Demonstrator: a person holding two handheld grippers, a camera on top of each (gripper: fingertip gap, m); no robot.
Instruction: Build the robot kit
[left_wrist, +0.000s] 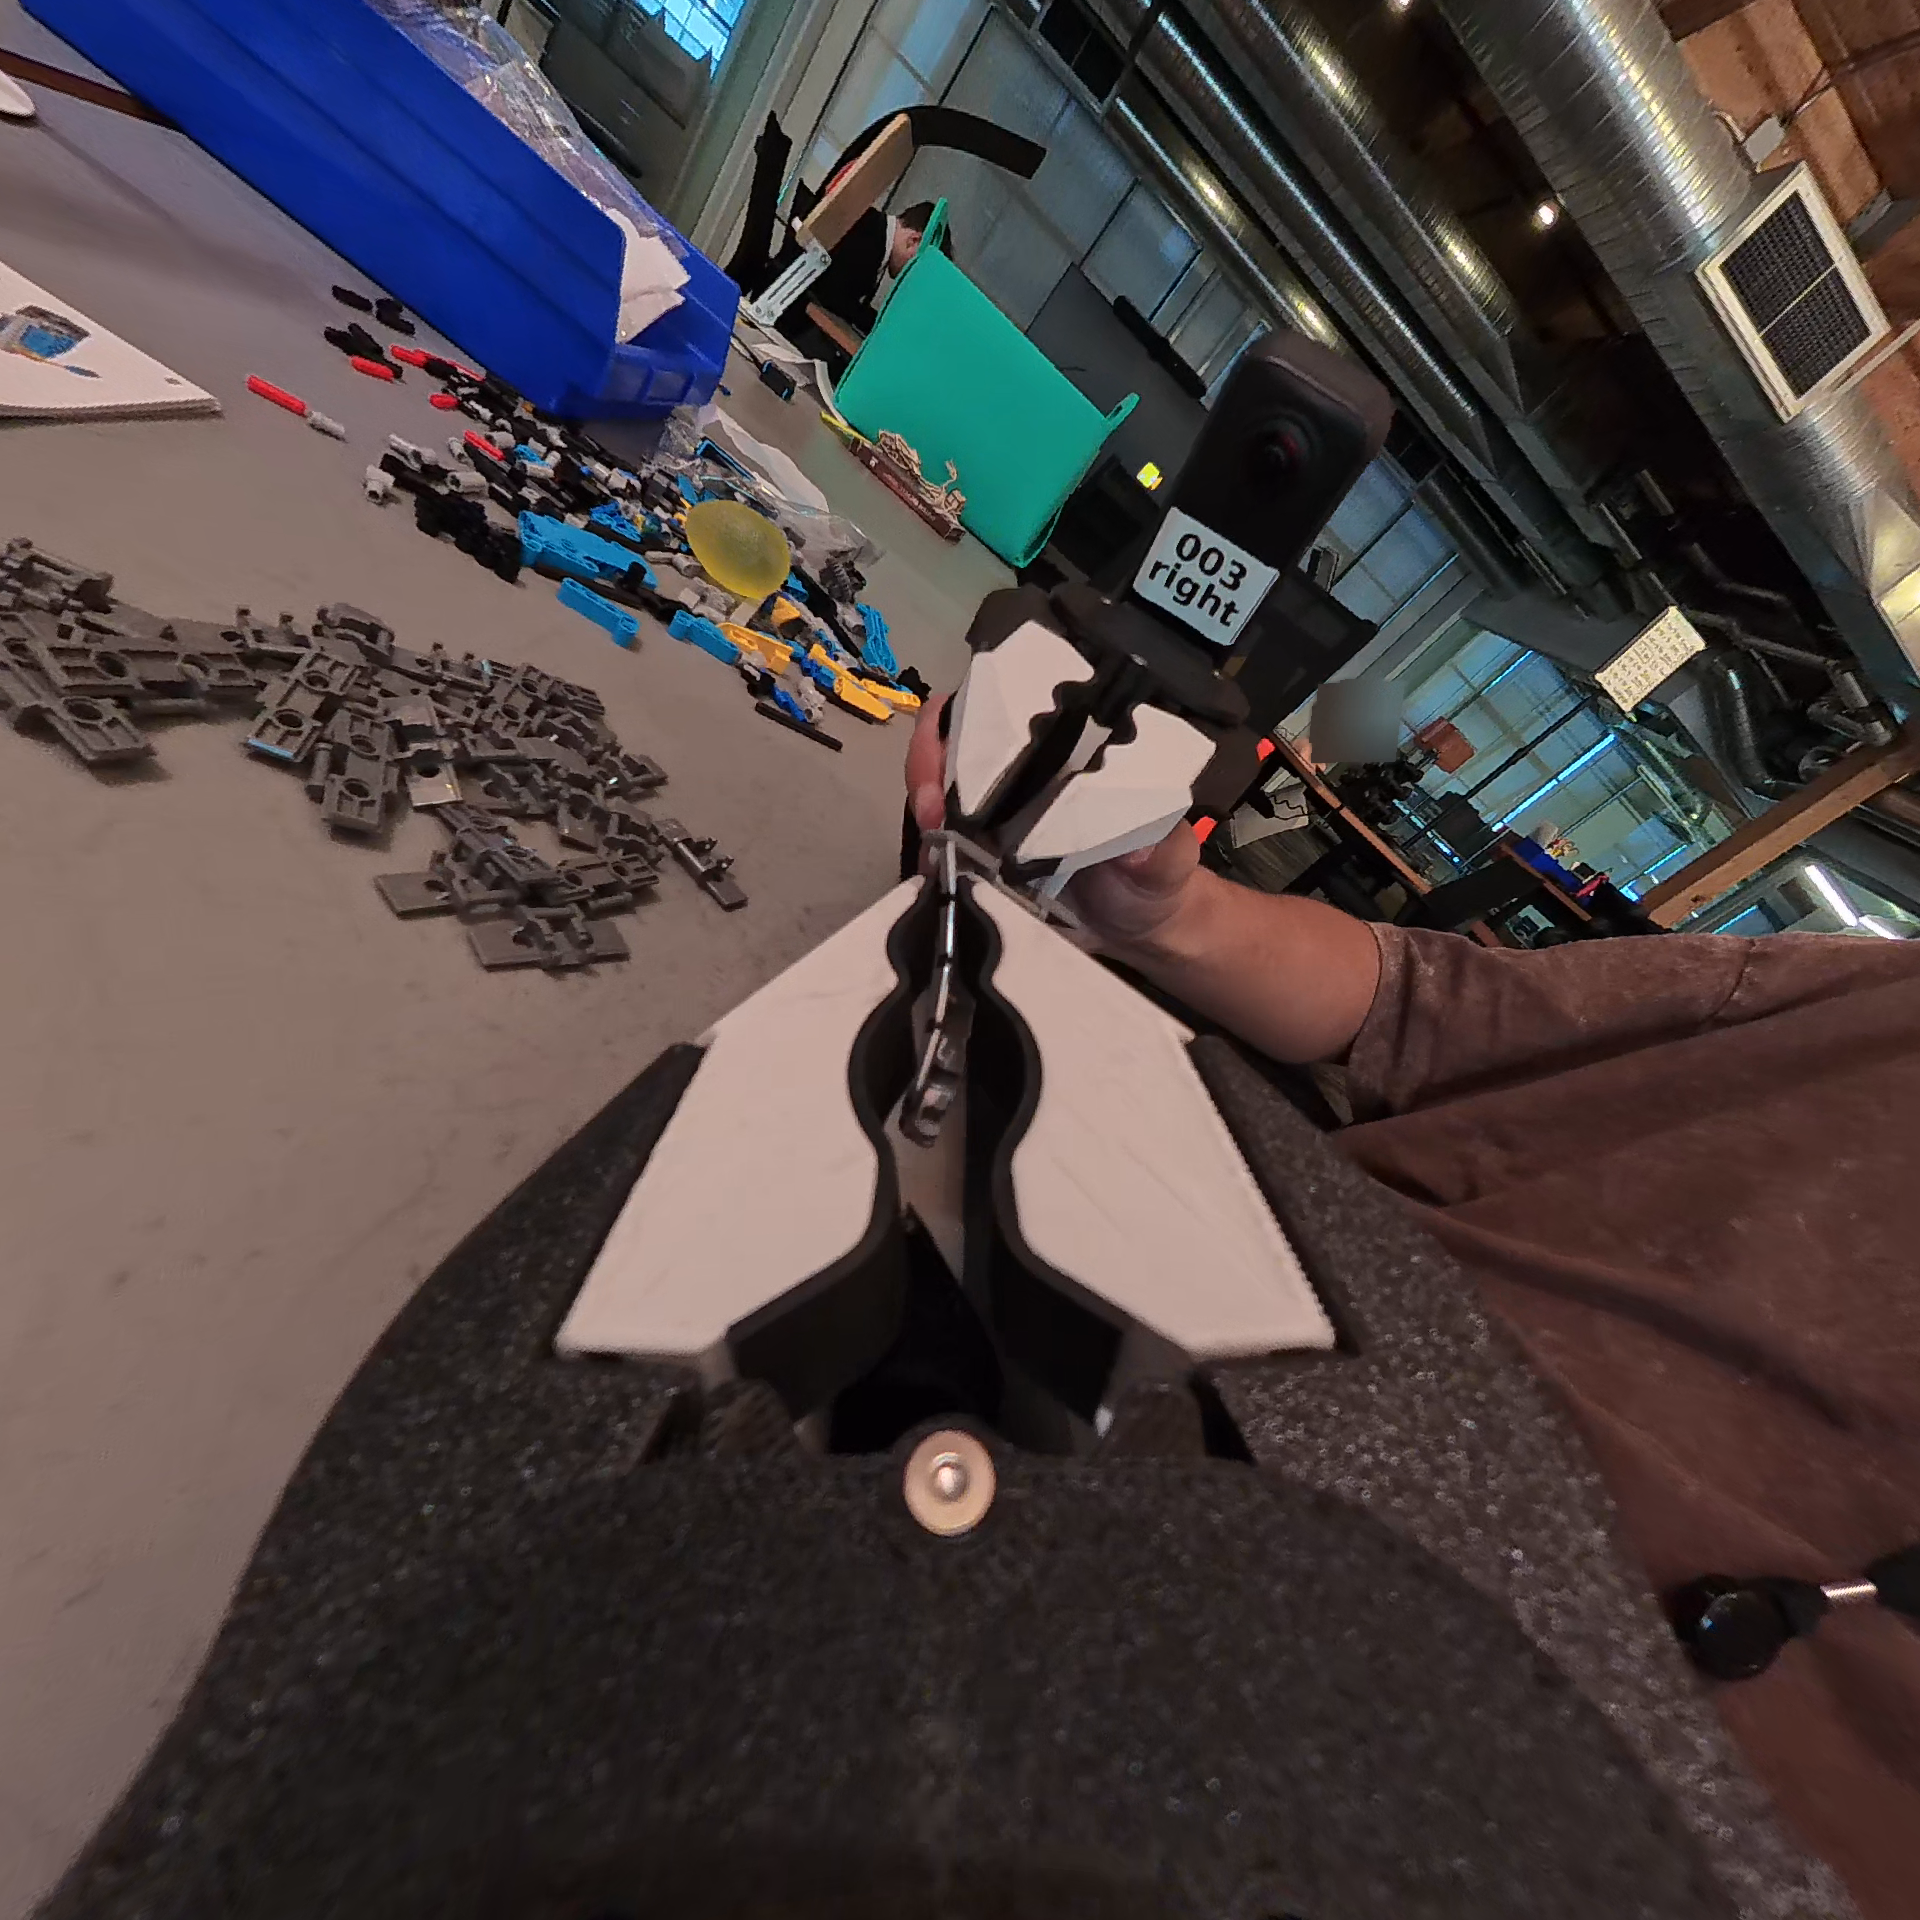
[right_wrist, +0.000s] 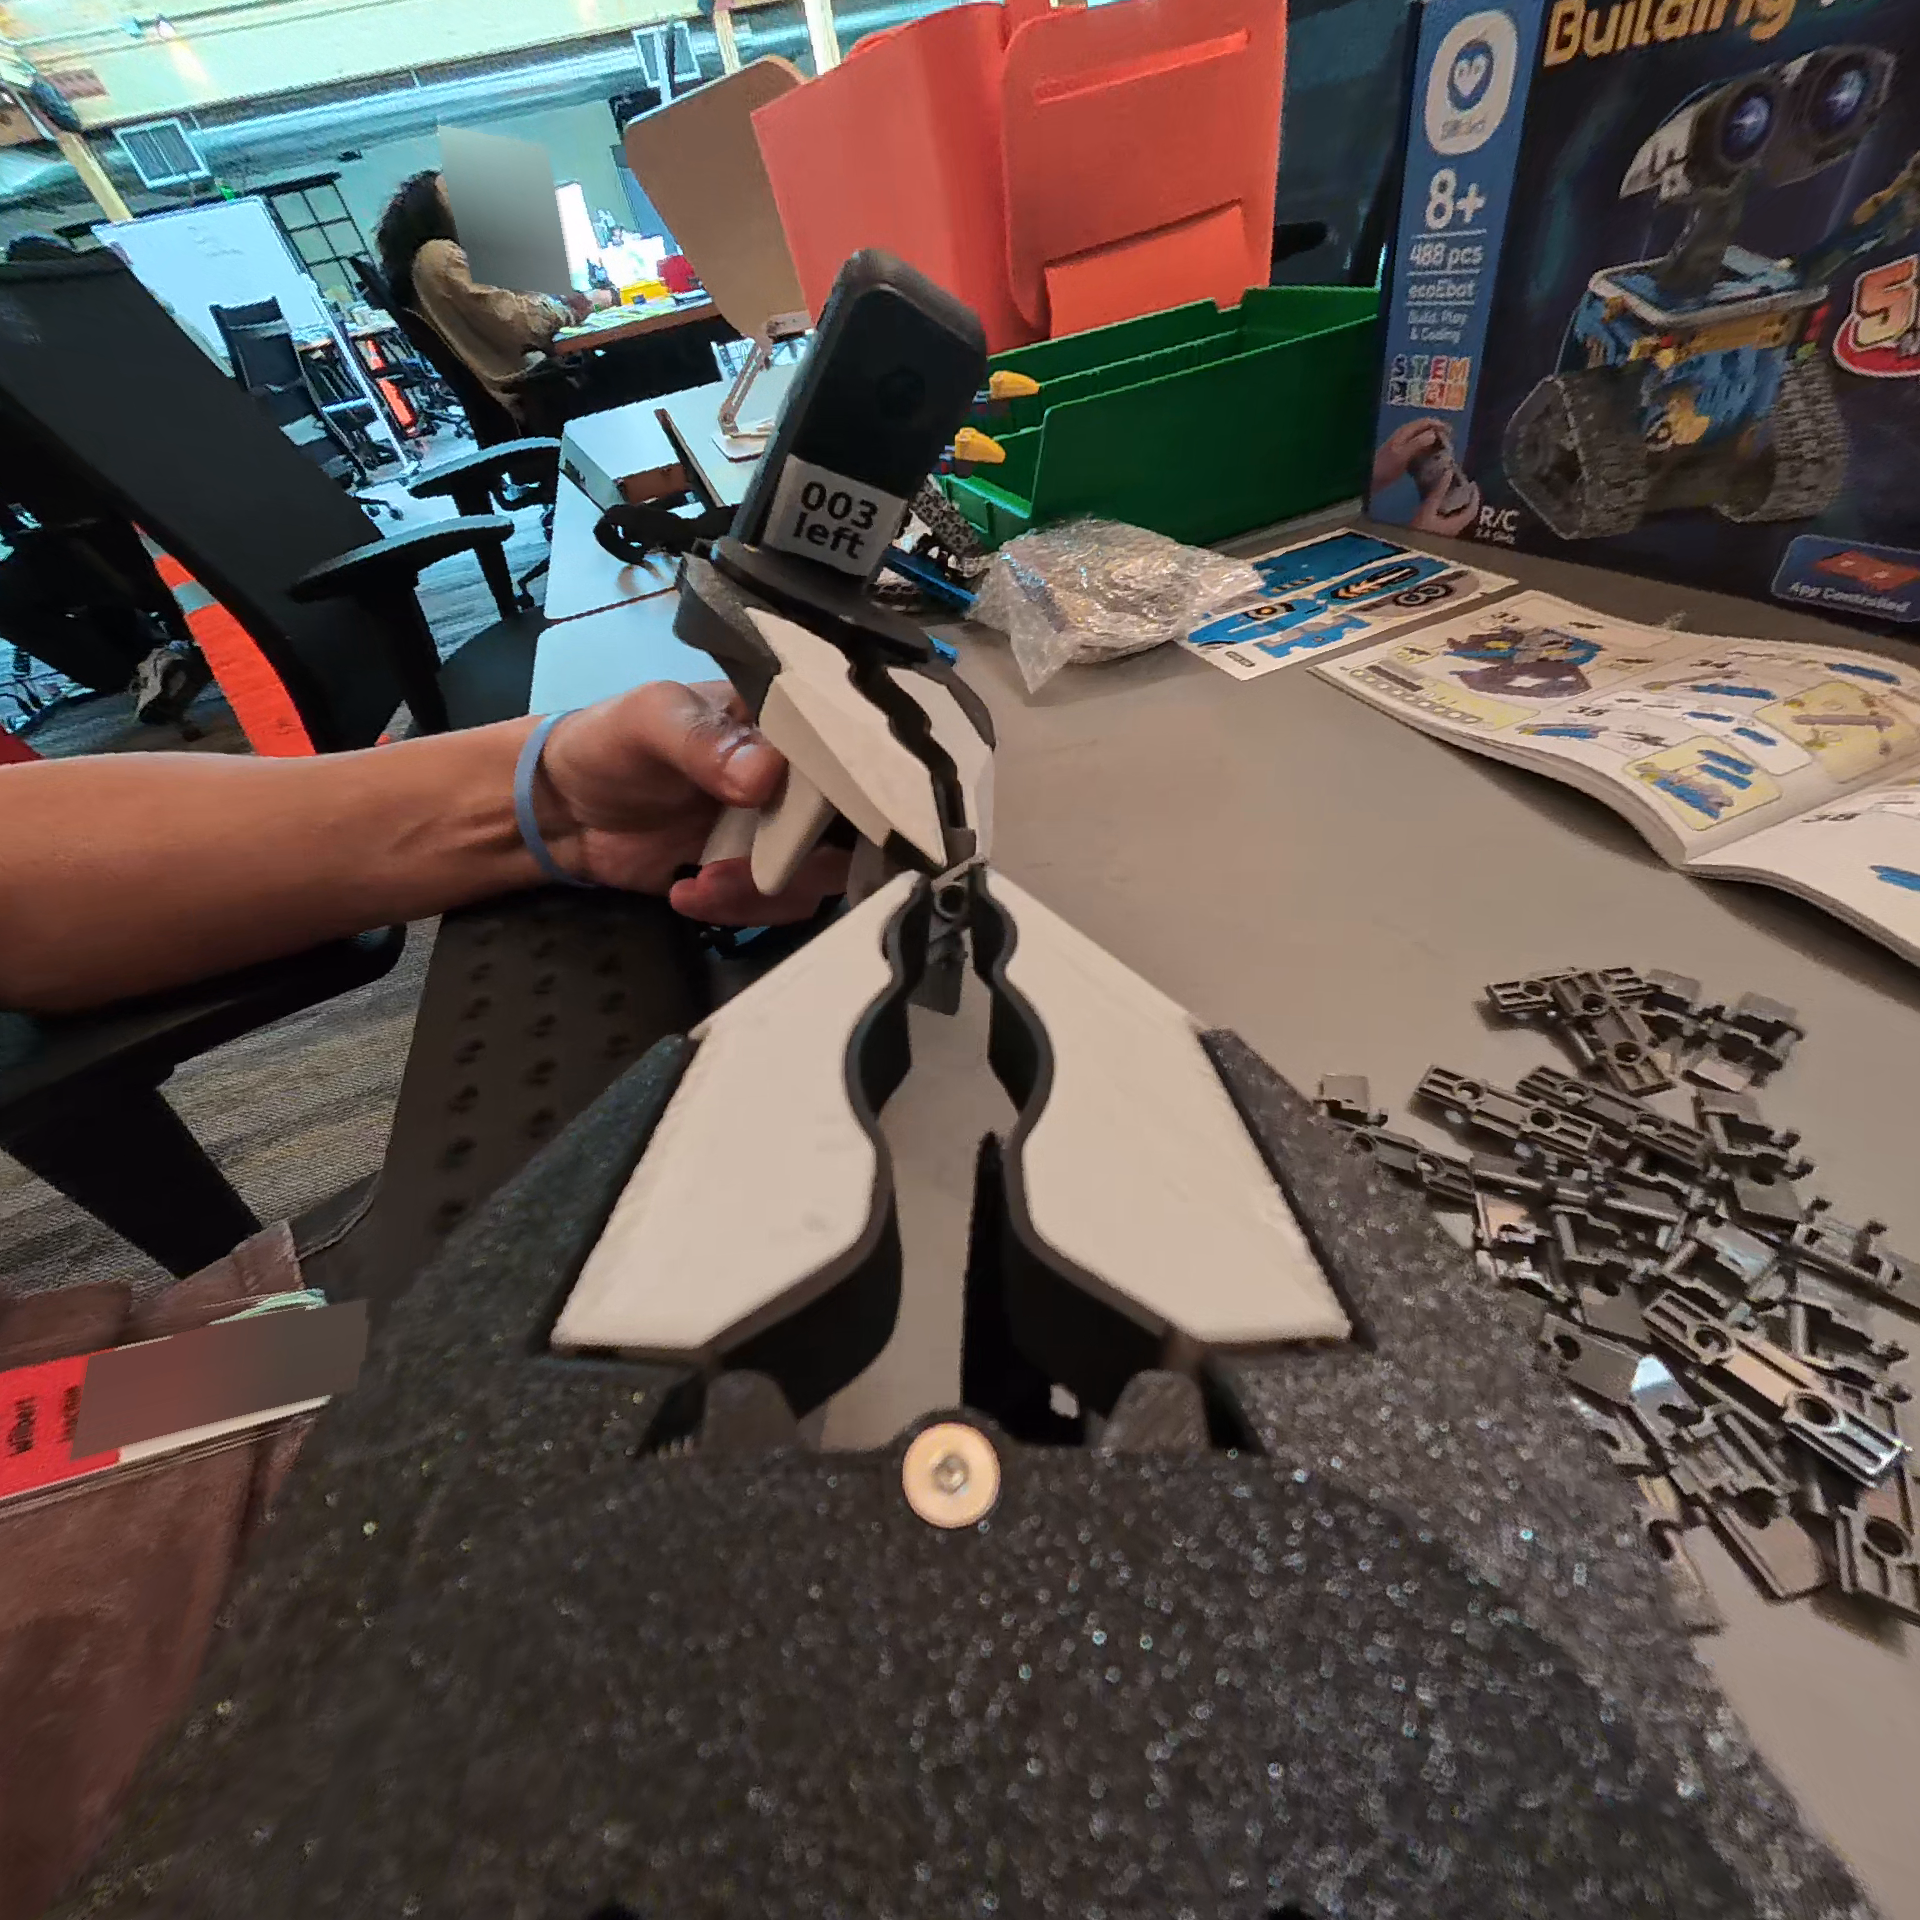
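Grey track link (left_wrist: 940, 997) (between 2 grippers)

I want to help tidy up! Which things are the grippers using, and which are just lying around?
In use:
left gripper
right gripper
grey links, pinched by both, tip to tip

Lying about:
grey pile
coloured pieces
yellow ball
blue bin
booklet
box
bag
green bin
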